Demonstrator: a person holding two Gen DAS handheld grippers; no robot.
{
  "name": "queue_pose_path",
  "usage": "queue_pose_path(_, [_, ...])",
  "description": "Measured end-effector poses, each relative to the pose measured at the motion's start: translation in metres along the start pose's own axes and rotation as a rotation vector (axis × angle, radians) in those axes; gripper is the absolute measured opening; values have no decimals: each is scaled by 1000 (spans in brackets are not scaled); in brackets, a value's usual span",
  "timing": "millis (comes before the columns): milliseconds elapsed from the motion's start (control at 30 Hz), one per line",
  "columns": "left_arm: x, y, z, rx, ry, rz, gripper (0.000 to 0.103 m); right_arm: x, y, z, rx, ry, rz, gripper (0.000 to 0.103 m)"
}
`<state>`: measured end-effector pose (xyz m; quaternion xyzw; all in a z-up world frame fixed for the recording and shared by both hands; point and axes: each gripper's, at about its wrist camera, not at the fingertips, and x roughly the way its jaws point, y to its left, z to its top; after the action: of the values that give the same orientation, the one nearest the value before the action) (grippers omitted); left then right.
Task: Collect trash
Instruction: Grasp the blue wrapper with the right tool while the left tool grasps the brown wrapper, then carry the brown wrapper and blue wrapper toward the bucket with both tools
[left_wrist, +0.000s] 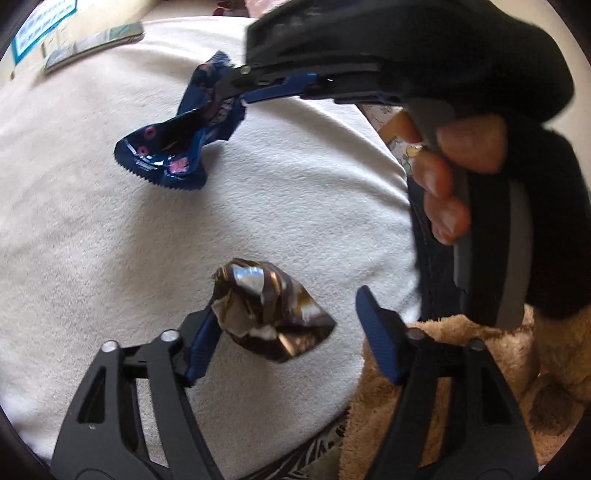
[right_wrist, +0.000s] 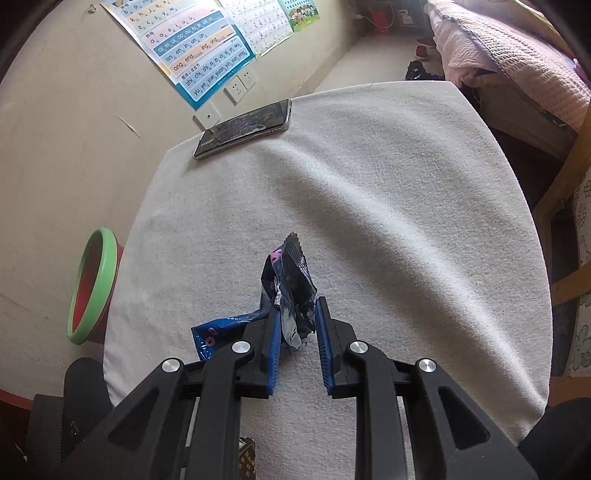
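A crumpled brown and silver wrapper (left_wrist: 273, 317) sits between the fingers of my left gripper (left_wrist: 288, 302). It touches the left pad, and a wide gap separates it from the right pad, so this gripper is open. My right gripper (right_wrist: 297, 325) is shut on a dark blue snack wrapper (right_wrist: 291, 284). The wrapper's loose end sticks up past the fingertips and another flap hangs to the left. In the left wrist view the same blue wrapper (left_wrist: 166, 155) dangles from the right gripper (left_wrist: 229, 85) above the white cloth, farther out than the brown wrapper.
A white cloth covers the table (right_wrist: 406, 221). A phone (right_wrist: 243, 127) lies at its far edge by the wall. A red bin with a green rim (right_wrist: 94, 288) stands off the table's left side. A person's hand (left_wrist: 450, 173) holds the right gripper, above tan plush fabric (left_wrist: 443, 387).
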<state>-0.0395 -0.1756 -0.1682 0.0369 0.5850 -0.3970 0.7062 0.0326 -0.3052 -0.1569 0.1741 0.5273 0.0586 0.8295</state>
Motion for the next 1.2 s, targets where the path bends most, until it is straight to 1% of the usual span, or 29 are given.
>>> queue_pose_path(33, [0, 3, 0, -9, 3, -3, 48, 0, 0, 0, 0, -3, -2, 19])
queue_pose_path(67, [1, 6, 0, -20, 8, -4, 46, -1, 0, 0, 0, -6, -4, 19])
queue_pose_path(200, [-3, 11, -1, -39, -6, -21, 44, -2, 0, 0, -3, -12, -11, 18])
queue_pose_path(300, [-17, 19, -4, -44, -35, 2, 44, -5, 0, 1, -3, -18, -10, 18])
queue_pose_path(400, [-34, 28, -9, -82, -84, 27, 44, -9, 1, 2, -9, -27, -10, 18])
queue_pose_path(533, [-67, 49, -6, -152, -182, 98, 44, -13, 7, 4, -25, -39, -4, 18])
queue_pose_path(633, [-92, 64, -5, -196, -256, 151, 44, -15, 18, 5, -60, -43, -1, 18])
queue_pose_path(733, [-109, 74, -4, -219, -306, 196, 44, -17, 33, 5, -106, -44, 5, 18])
queue_pose_path(967, [-124, 86, -11, -287, -370, 248, 44, -20, 72, 2, -211, -44, 42, 18])
queue_pose_path(1200, [-149, 107, -16, -347, -431, 297, 44, -22, 101, -3, -282, -40, 77, 18])
